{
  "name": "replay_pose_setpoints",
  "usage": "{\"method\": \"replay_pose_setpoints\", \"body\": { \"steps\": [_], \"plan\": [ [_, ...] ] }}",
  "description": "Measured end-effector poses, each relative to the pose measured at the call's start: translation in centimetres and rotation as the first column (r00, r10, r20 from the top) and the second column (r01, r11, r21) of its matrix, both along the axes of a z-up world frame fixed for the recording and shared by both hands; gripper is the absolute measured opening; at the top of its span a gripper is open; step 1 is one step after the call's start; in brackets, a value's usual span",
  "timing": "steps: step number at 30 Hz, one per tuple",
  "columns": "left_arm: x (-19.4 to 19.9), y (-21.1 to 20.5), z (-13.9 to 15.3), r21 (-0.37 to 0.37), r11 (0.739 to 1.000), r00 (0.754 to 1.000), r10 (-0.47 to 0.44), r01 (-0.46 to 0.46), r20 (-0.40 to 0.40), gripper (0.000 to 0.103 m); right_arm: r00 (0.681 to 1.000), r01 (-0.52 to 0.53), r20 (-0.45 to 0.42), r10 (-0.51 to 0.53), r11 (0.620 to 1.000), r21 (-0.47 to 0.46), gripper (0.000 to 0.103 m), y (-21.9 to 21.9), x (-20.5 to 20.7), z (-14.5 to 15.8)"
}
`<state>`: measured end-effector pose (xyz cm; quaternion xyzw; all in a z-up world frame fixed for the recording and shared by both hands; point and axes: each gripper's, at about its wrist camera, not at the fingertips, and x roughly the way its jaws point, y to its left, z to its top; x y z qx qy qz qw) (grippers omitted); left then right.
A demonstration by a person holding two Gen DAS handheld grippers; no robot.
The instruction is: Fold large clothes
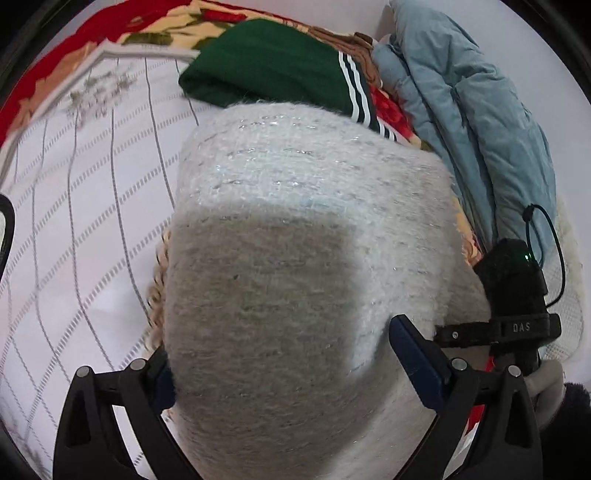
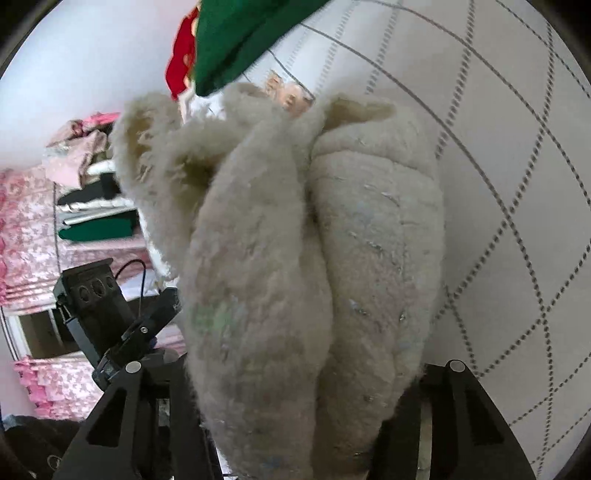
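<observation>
A fluffy white sweater (image 1: 295,221), folded into a thick bundle, fills the left wrist view and hangs above the bed. My left gripper (image 1: 284,343) is shut on it: the blue right pad (image 1: 417,354) dents the wool and the left finger is mostly hidden behind it. In the right wrist view the same sweater (image 2: 295,240) bunches in long rolls between the black fingers of my right gripper (image 2: 306,369), which is shut on it; the pads are hidden by wool. The left gripper's black body (image 2: 122,321) shows beside the bundle.
The white bed sheet with a grey grid (image 1: 74,221) (image 2: 498,184) lies below. A folded green garment with white stripes (image 1: 266,66) and a pale blue padded jacket (image 1: 461,110) lie at the far side on a red floral blanket (image 1: 110,22). Pink floral fabric (image 2: 26,221) hangs at the left.
</observation>
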<state>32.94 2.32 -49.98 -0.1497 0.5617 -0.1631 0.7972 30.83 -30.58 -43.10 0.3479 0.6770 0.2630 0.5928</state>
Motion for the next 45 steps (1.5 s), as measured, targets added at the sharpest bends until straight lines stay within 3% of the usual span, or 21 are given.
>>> {"method": "replay_pose_setpoints", "body": {
  "steps": [8, 15, 20, 23, 27, 28, 30, 32, 35, 37, 39, 41, 42, 43, 45],
  "plan": [
    [6.4, -0.9, 6.0, 0.010, 1.000, 0.998, 0.003, -0.003, 0.065, 0.100, 0.998, 0.050, 0.037, -0.051, 0.998, 0.038, 0.052, -2.7, 5.2, 6.3],
    [17.5, -1.4, 12.5, 0.022, 0.999, 0.989, -0.026, 0.023, 0.148, 0.100, 0.987, 0.107, 0.117, -0.111, 0.993, 0.041, 0.052, -4.1, 18.1, 14.7],
    [26.8, -0.9, 13.7, 0.016, 1.000, 0.983, -0.029, 0.027, 0.182, 0.100, 0.980, 0.139, 0.140, -0.142, 0.990, 0.033, 0.052, -5.6, 30.6, 17.6],
    [32.5, -1.2, 12.3, 0.045, 0.998, 0.982, -0.049, 0.041, 0.181, 0.100, 0.981, 0.147, 0.129, -0.148, 0.989, 0.018, 0.052, -5.8, 37.9, 16.8],
    [38.5, -1.6, 6.9, 0.077, 0.996, 0.994, -0.061, 0.054, 0.089, 0.100, 0.987, 0.145, 0.084, -0.139, 0.987, -0.067, 0.051, -6.3, 45.1, 13.0],
    [39.4, -1.6, 4.9, 0.093, 0.994, 0.997, -0.063, 0.059, 0.044, 0.100, 0.988, 0.142, 0.074, -0.135, 0.985, -0.096, 0.051, -4.3, 45.1, 12.0],
    [40.2, -1.9, 1.4, 0.158, 0.984, 0.997, -0.083, 0.081, 0.002, 0.100, 0.992, 0.127, 0.042, -0.122, 0.978, -0.164, 0.051, -4.3, 46.2, 9.1],
    [40.4, -2.2, 0.3, 0.188, 0.976, 0.993, -0.114, 0.110, 0.007, 0.100, 0.991, 0.135, 0.029, -0.132, 0.975, -0.176, 0.055, -4.6, 46.7, 7.9],
    [39.9, -1.7, 0.7, 0.175, 0.980, 0.995, -0.102, 0.098, 0.014, 0.101, 0.992, 0.122, 0.038, -0.116, 0.964, -0.235, 0.067, -4.5, 47.1, 8.3],
    [39.4, -1.5, 2.1, 0.187, 0.980, 0.996, -0.074, 0.065, 0.040, 0.100, 0.994, 0.098, 0.076, -0.077, 0.938, -0.331, 0.079, -4.0, 46.4, 9.9],
    [37.5, -1.2, 3.8, 0.253, 0.967, 0.993, -0.040, 0.011, 0.111, 0.100, 0.989, 0.111, 0.133, -0.058, 0.896, -0.430, 0.088, -4.0, 44.8, 11.7],
    [35.6, -1.1, 5.0, 0.306, 0.951, 0.991, -0.010, -0.031, 0.131, 0.102, 0.977, 0.140, 0.214, -0.019, 0.812, -0.567, 0.091, -3.2, 42.1, 14.3],
    [34.3, -1.0, 5.7, 0.332, 0.942, 0.990, 0.010, -0.057, 0.141, 0.102, 0.969, 0.156, 0.246, 0.000, 0.774, -0.613, 0.092, -3.0, 40.7, 15.2],
    [33.3, -0.9, 6.3, 0.349, 0.934, 0.988, 0.026, -0.078, 0.153, 0.102, 0.960, 0.173, 0.279, 0.024, 0.734, -0.657, 0.101, -2.8, 38.9, 16.1],
    [30.8, -0.8, 7.8, 0.373, 0.920, 0.982, 0.053, -0.118, 0.180, 0.102, 0.943, 0.219, 0.330, 0.045, 0.664, -0.715, 0.103, -2.3, 35.8, 18.2]
  ]
}}
